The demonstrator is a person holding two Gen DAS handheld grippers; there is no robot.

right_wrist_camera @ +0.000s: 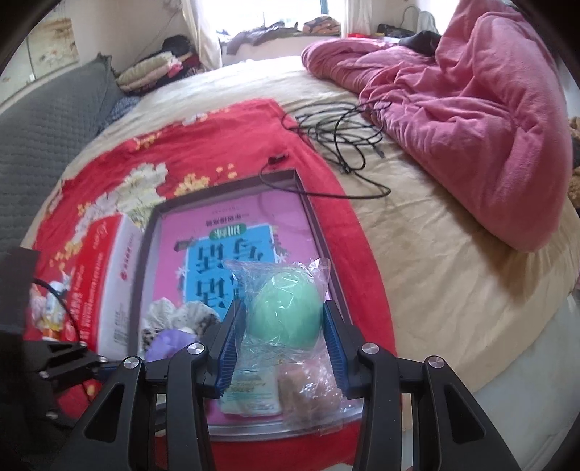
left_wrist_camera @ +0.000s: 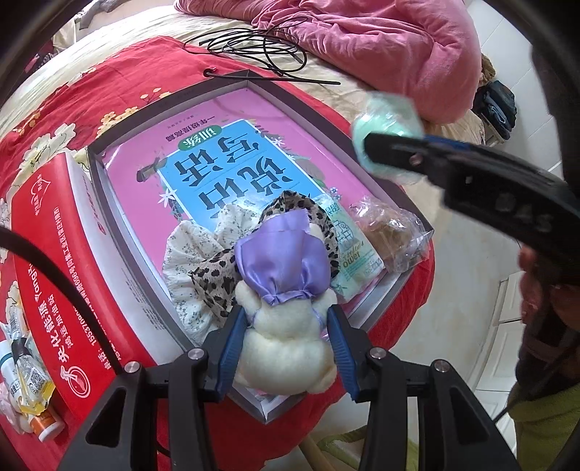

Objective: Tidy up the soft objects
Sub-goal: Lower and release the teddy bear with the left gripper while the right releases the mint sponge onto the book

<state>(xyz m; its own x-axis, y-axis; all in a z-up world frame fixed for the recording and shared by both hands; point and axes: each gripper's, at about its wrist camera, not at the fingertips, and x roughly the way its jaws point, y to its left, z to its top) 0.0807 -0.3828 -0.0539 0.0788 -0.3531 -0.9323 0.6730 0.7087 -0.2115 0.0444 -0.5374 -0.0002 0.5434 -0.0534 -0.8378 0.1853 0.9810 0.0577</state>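
My left gripper [left_wrist_camera: 286,347] jaws pinch the cream plush bear with a lilac satin hood [left_wrist_camera: 282,308], held low over the shallow grey box [left_wrist_camera: 95,159] on the bed for placing. My right gripper [right_wrist_camera: 284,322] jaws clamp the mint-green soft ball in clear wrap [right_wrist_camera: 286,309], above the box's near corner, probably next in.

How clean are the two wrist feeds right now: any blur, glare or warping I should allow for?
Left wrist view: sharp on the plush toy in the left gripper; fisheye bends the tray edges; dark vignette at the corners. Right wrist view: motion-smeared, worst on the red box; the window is blown out; the plastic round the green sponge in the right gripper glints.
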